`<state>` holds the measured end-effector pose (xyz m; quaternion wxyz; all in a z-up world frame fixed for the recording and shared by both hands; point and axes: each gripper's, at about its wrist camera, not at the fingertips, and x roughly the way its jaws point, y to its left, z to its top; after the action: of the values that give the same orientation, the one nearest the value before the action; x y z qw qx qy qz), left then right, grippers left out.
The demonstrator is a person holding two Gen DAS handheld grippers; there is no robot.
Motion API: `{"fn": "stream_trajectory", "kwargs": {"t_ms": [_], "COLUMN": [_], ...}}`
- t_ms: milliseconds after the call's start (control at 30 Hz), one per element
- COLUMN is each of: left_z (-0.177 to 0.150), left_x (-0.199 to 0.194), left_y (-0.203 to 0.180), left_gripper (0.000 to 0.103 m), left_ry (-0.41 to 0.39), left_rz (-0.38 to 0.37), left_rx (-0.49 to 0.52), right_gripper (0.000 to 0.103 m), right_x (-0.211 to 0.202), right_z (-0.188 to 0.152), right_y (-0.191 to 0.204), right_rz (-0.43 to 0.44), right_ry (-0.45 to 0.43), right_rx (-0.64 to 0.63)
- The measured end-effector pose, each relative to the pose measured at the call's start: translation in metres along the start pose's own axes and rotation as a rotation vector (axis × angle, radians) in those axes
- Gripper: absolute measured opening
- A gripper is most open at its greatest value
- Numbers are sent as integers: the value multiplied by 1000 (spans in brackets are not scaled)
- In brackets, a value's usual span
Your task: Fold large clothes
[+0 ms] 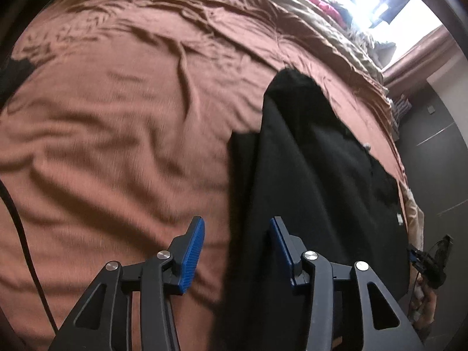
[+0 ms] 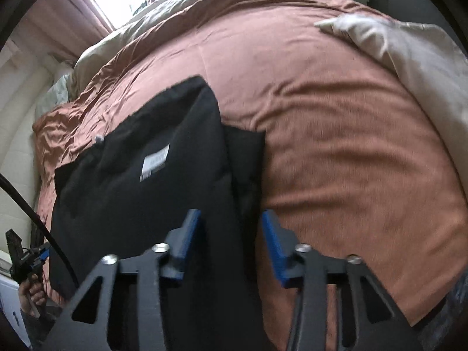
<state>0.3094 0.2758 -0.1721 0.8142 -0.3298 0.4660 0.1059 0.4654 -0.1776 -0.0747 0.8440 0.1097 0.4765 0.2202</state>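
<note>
1. We found the large black fabric garment lying on the bed's rust-brown wrinkled cover, already doubled into a long narrow stack, with a second dark layer sticking out at its side edge.
2. Our left tool hung with its blue pads parted over the garment's side edge, one pad above the cover and the other above the black cloth; nothing was pinched.
3. Our right tool also stood parted, the near end of the garment lying between its pads, though we saw neither pad pressing on it.
4. We judged the fold to be midway: the next move called for both tools to close on the near edge and carry it over toward the far end.
5. A white rectangular label sat on the black cloth; its print was too blurred to read.
6. A pale beige pillow lay well apart.
</note>
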Motion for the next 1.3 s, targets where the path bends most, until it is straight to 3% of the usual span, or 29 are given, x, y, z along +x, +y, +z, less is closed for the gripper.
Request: {"fn": "stream_trajectory", "kwargs": {"t_ms": [200, 267, 400, 500, 633, 700, 733, 800, 867, 933, 967, 1000, 1033, 1300], "left_z": [-23, -28, -28, -26, -24, -27, -28, -33, -39, -42, -45, -48, -51, -75], "left_x": [-7, -6, -10, -11, -11, -17, -19, -26, -33, -39, -41, -42, -43, -41], "left_y": [-1, -4, -10, -19, -14, -6, -1, 8, 14, 16, 18, 19, 19, 32], "left_gripper": [35, 19, 6, 4, 4, 5, 10, 25, 55, 63, 64, 65, 65, 65], "left_ry": [38, 57, 51, 45, 33, 19, 16, 10, -10, -28, -31, -30, -29, 3], "left_rz": [-29, -74, -91, -104, -84, -95, -101, -115, -127, -140, -150, -164, -175, -213], "left_rx": [10, 11, 10, 31, 22, -8, -26, -57, -79, -91, -100, -112, -122, -178], "right_gripper": [6, 1, 0, 0, 0, 0, 0, 0, 0, 8, 26, 52, 63, 64], "right_x": [-13, -16, -24, -28, -37, -52, -61, -81, -95, -104, -107, -108, -108, -91], "right_z": [-10, -16, -29, -41, -52, -55, -56, -55, -55, -55, -56, -59, -60, -81], "right_y": [-8, -11, -27, -36, -50, -59, -60, -54, -41, -25, -15, -7, 0, 58], "right_rz": [34, 40, 36, 12, -82, -59, -51, -54, -53, -39, -30, -19, -7, 38], "right_ry": [-12, -19, -53, -64, -70, -89, -102, -134, -156, -166, -168, -170, -174, -183], "right_rx": [-21, -21, 19, 53, 111, 156, 160, 134, 93, 46, 20, 0, -17, -171]}}
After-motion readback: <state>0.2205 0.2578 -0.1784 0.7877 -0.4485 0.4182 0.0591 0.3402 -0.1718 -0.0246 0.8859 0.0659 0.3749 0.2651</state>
